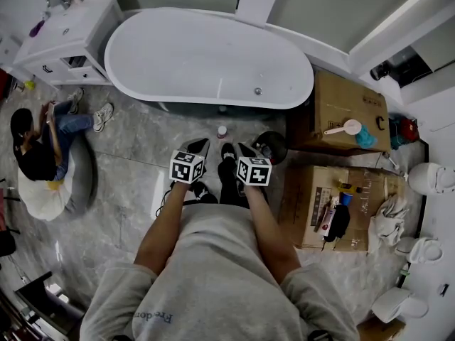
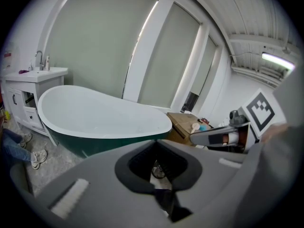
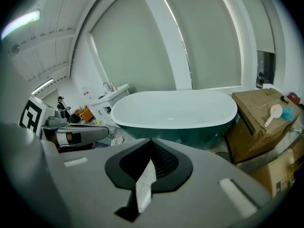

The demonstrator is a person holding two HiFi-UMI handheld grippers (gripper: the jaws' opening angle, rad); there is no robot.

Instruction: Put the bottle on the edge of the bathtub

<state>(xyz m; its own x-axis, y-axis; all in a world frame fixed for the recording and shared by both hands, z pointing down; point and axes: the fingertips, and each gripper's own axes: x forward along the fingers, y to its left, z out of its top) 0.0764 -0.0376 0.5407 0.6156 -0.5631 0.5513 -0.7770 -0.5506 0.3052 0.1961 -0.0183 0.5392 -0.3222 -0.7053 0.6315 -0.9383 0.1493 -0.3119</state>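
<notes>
A small bottle [image 1: 222,131] with a pink cap stands on the tiled floor just in front of the white bathtub [image 1: 146,91]. My left gripper [image 1: 200,143] and right gripper [image 1: 242,148] are held side by side at waist height, pointing toward the tub, with the bottle on the floor beyond and between them. In the left gripper view the left gripper [image 2: 154,143] has its jaws together with nothing in them, and the tub [image 2: 104,115] lies ahead. The right gripper [image 3: 151,141] is likewise shut and empty, facing the tub [image 3: 175,109].
A person [image 1: 43,151] sits on the floor at the left, near a white vanity [image 1: 67,38]. A black bin [image 1: 274,146] stands right of the bottle. Cardboard boxes [image 1: 348,109] with odds and ends fill the right side, and white toilets [image 1: 434,178] stand beyond them.
</notes>
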